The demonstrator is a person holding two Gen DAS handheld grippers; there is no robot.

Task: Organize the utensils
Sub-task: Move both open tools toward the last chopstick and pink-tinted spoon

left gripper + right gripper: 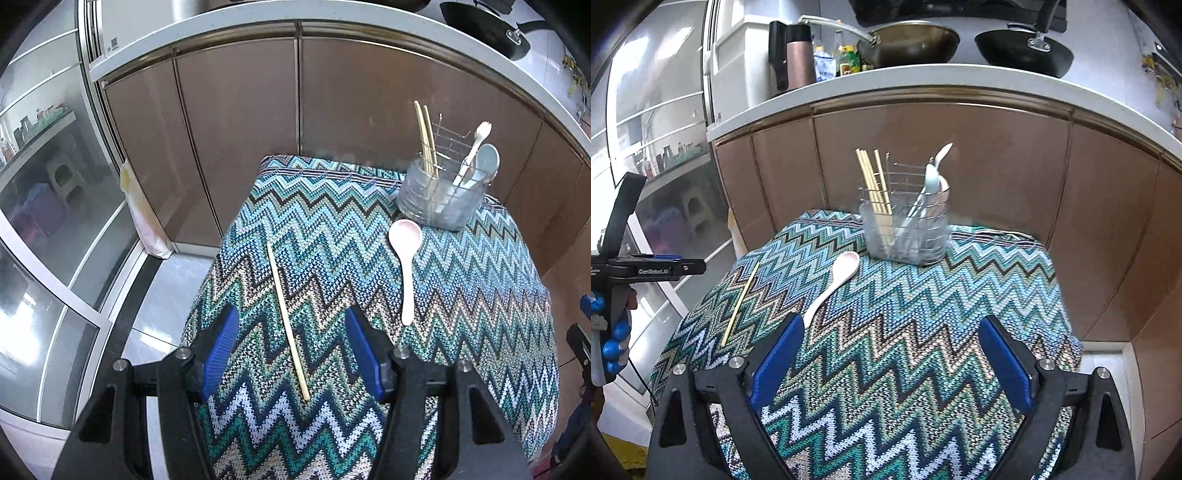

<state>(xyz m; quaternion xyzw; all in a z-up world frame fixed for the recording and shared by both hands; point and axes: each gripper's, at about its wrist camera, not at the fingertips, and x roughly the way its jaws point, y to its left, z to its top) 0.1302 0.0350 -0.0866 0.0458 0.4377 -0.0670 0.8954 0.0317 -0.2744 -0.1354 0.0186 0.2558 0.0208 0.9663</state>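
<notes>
A single wooden chopstick (288, 325) lies on the zigzag-patterned cloth (480, 295). My left gripper (290, 314) hangs over it, open, a blue pad on either side and neither touching the stick. A pale pink spoon (405, 258) lies to its right, bowl toward the wire utensil holder (441, 199), which holds chopsticks, a fork and a spoon. In the right wrist view my right gripper (892, 323) stands wide open above the cloth with nothing between its fingers. The pink spoon's (834, 280) handle ends beside the left fingertip (794, 328). The holder (905, 232) stands straight ahead.
Brown cabinet doors (997, 177) rise right behind the small table, under a white counter (923, 79) carrying two pans and bottles. Glass doors (55, 221) and tiled floor lie to the left. A gloved hand (613, 343) holds the left gripper's handle at the table's left edge.
</notes>
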